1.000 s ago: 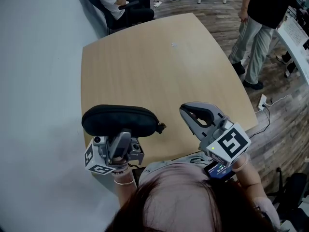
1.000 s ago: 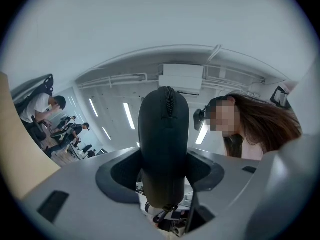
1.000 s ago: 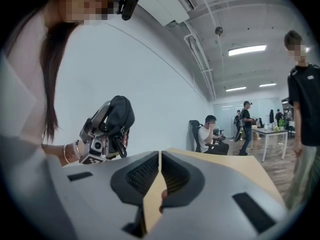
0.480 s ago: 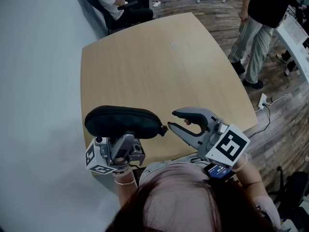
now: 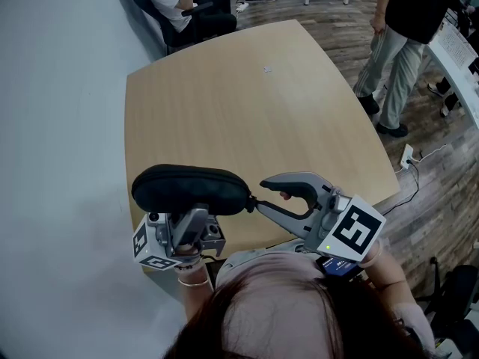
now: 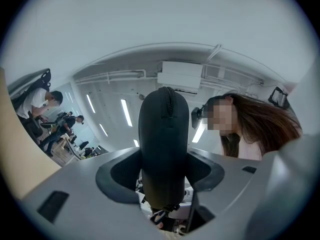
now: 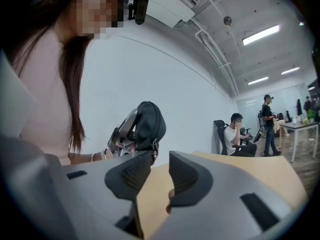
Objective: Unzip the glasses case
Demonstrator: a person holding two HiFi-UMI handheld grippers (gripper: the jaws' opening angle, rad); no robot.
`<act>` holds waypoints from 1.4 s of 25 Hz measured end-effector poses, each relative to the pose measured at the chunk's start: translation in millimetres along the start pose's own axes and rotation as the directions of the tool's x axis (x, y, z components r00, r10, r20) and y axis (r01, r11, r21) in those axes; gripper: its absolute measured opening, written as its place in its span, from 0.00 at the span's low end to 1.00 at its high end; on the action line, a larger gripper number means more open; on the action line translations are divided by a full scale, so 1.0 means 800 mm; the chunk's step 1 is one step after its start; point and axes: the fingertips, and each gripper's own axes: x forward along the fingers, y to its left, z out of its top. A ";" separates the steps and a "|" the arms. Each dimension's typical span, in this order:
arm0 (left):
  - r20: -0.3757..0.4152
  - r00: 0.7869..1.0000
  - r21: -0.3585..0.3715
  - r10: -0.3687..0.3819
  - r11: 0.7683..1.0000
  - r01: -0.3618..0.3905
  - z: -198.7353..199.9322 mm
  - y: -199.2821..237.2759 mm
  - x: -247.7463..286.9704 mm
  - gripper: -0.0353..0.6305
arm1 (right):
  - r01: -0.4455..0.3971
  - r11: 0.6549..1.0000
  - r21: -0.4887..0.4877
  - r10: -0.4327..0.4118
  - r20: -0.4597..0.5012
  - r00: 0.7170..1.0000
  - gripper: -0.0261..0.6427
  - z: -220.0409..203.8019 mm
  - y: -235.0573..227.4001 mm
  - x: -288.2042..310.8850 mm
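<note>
Glasses case (image 5: 191,189) sits clamped in my left claw (image 6: 164,171); my right claw (image 7: 151,171), jaws just opened wide and empty, has the zipper pull (image 7: 153,145) just ahead.

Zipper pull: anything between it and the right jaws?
Nothing visible. The right gripper has just been opening its jaws, and nothing is between them. The pull hangs off the case's end just ahead of their tips. The left gripper is shut on the case.

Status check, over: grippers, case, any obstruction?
Left gripper clamped on glasses case, held above table. Right gripper jaws just been opening, nothing between them, zipper pull just beyond tips. Case zipped shut. Nothing in the way.
</note>
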 end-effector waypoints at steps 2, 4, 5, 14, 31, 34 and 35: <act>-0.001 1.000 -0.001 -0.010 1.000 0.010 -0.002 -0.002 0.000 0.42 | 0.002 1.000 -0.003 -0.002 -0.001 1.000 0.22 -0.001 0.000 -0.001; -0.002 1.000 0.003 -0.021 1.000 0.021 -0.002 -0.005 -0.001 0.42 | 0.012 1.000 -0.005 -0.012 -0.003 1.000 0.22 -0.003 -0.002 -0.002; -0.003 1.000 0.004 -0.026 1.000 0.026 -0.001 -0.005 -0.002 0.42 | 0.017 1.000 -0.005 -0.018 -0.004 1.000 0.22 -0.003 -0.004 -0.002; -0.016 0.997 -0.008 -0.071 0.997 0.071 -0.002 -0.013 -0.001 0.42 | 0.031 0.999 -0.021 -0.031 -0.003 1.000 0.22 0.001 -0.009 -0.003; 0.006 0.998 -0.006 -0.057 0.998 0.057 -0.003 -0.009 0.002 0.42 | -0.034 0.998 -0.045 0.034 0.008 0.999 0.25 0.001 0.008 0.002; 0.002 0.998 -0.007 -0.056 0.998 0.056 -0.002 -0.009 0.003 0.42 | -0.009 0.997 -0.075 0.010 0.016 1.000 0.20 0.004 0.007 0.004; -0.004 0.998 -0.006 -0.057 0.998 0.057 -0.003 -0.009 0.004 0.42 | 0.006 0.997 -0.082 -0.004 0.020 1.000 0.15 0.005 0.006 0.004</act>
